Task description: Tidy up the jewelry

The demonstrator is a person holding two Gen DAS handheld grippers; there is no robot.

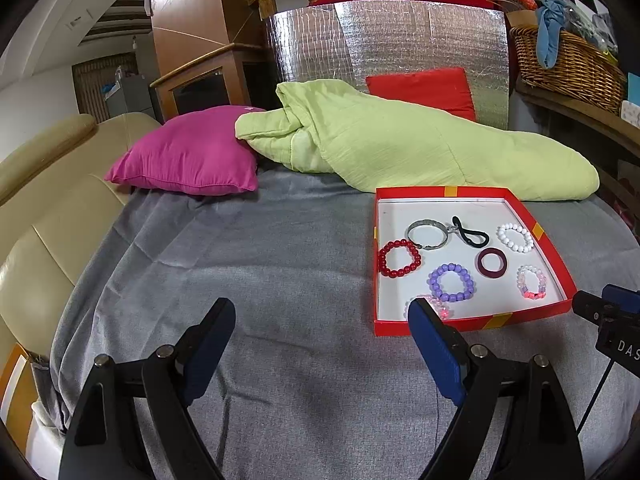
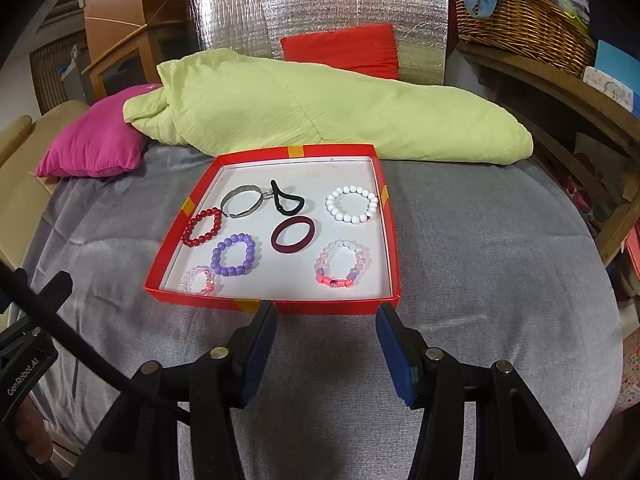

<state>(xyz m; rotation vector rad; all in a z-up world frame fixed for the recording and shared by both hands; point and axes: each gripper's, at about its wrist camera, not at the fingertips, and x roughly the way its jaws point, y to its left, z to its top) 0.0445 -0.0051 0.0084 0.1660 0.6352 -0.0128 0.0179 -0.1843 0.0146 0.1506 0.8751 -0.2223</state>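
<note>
A shallow red cardboard tray (image 2: 390, 240) with a white floor sits on the grey fabric cover (image 2: 480, 260), just in front of a rumpled pale green quilt (image 2: 300, 112). Inside it lie 8 pieces, all apart from one another except 2 at the back: a silver metal bangle (image 2: 240, 201) touches a black elastic loop (image 2: 287, 200). At the back right lies a white bead bracelet (image 2: 352, 204). A red bead bracelet (image 2: 203, 227) rests by the left wall, a purple bead bracelet (image 2: 234, 255) nearer, and a dark maroon oval ring (image 2: 293, 235) in the middle. A pink and clear bead bracelet (image 2: 342, 264) lies front right, and a smaller pale pink bead bracelet (image 2: 198, 281) sits in the front left corner.

The right gripper (image 2: 326, 322) hovers just short of the tray's front wall, its blue-padded fingers (image 2: 262, 344) moderately spread with nothing between them. The left gripper (image 1: 322, 320) hangs over bare cover to the tray's left, fingers wide and empty. A magenta cushion (image 1: 188, 156) lies further back, beside the quilt.
</note>
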